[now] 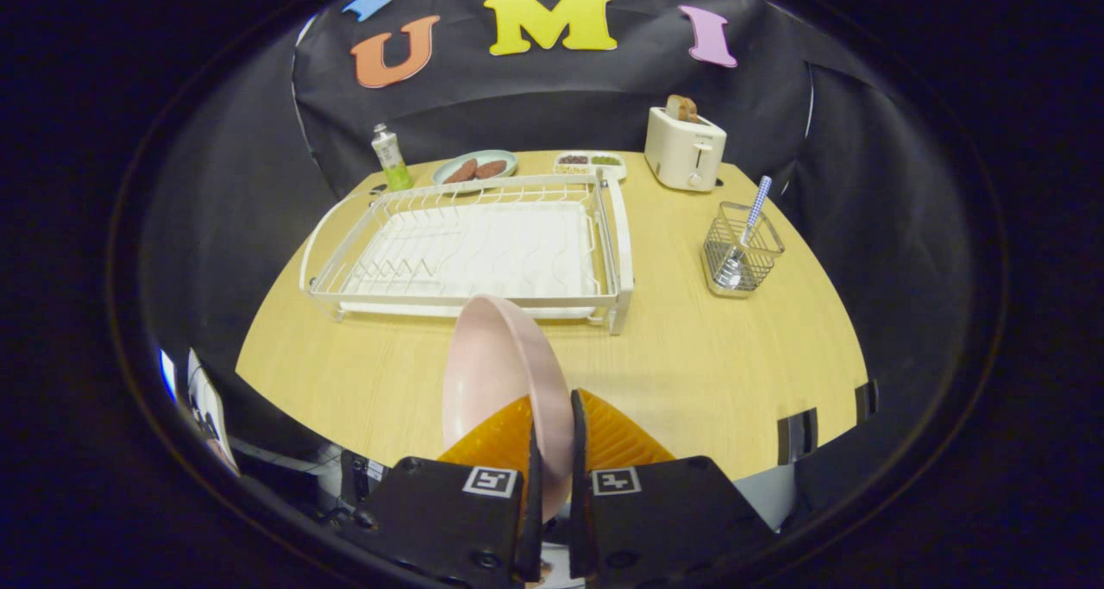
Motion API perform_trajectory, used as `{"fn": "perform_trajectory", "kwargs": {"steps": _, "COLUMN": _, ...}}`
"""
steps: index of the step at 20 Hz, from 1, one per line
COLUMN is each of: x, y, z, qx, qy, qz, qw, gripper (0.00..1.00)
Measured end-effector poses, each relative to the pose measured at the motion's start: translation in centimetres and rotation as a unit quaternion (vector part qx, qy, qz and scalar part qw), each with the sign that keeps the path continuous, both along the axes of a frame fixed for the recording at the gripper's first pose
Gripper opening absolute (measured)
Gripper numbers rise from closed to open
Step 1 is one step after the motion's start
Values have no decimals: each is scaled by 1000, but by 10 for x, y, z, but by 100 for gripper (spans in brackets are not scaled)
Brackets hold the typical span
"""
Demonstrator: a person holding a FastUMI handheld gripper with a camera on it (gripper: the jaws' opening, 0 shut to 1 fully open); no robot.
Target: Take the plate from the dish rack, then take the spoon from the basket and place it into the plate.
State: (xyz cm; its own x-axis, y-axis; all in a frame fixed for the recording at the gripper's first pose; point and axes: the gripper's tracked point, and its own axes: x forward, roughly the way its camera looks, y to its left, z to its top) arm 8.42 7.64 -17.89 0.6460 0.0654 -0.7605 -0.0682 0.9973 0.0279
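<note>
My gripper (552, 429) is shut on the rim of a pale pink plate (493, 373), which stands on edge between the two fingers, lifted above the wooden table (707, 356). Beyond the plate lies the white dish rack (470, 248), with nothing standing in it. To the right of the rack stands a small wire basket (742, 248) holding a spoon (749, 227) with a blue checked handle sticking up and its bowl down inside the basket.
A cream toaster (685, 147) with a bread slice stands at the back right. Behind the rack are a plate with sausages (474, 168), a small divided tray (590, 163) and a green bottle (391, 158). The table's front edge lies just ahead of the fingers.
</note>
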Motion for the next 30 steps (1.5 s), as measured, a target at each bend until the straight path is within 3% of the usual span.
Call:
{"fn": "perform_trajectory", "kwargs": {"steps": 6, "x": 3, "y": -25, "z": -21, "qx": 10, "qy": -2, "qz": -2, "qw": 1000, "gripper": 25}}
{"fn": "perform_trajectory", "kwargs": {"steps": 10, "x": 10, "y": -35, "z": -39, "qx": 60, "qy": 3, "qz": -1, "qw": 998, "gripper": 31}}
{"fn": "perform_trajectory", "kwargs": {"steps": 13, "x": 27, "y": -62, "z": -30, "qx": 43, "qy": -52, "qz": -15, "qw": 998, "gripper": 29}}
{"fn": "perform_trajectory", "kwargs": {"steps": 14, "x": 30, "y": -66, "z": -25, "qx": 43, "qy": -68, "qz": -15, "qw": 997, "gripper": 36}}
{"fn": "perform_trajectory", "kwargs": {"steps": 16, "x": 34, "y": -79, "z": -14, "qx": 31, "qy": -103, "qz": -14, "qw": 994, "gripper": 71}}
{"fn": "perform_trajectory", "kwargs": {"steps": 18, "x": 39, "y": -91, "z": -5, "qx": 20, "qy": -131, "qz": -14, "qw": 991, "gripper": 82}}
{"fn": "perform_trajectory", "kwargs": {"steps": 24, "x": 61, "y": -126, "z": 23, "qx": -9, "qy": -191, "qz": -19, "qw": 981, "gripper": 95}}
{"fn": "perform_trajectory", "kwargs": {"steps": 30, "x": 100, "y": -164, "z": 49, "qx": 10, "qy": -246, "qz": -37, "qw": 968, "gripper": 98}}
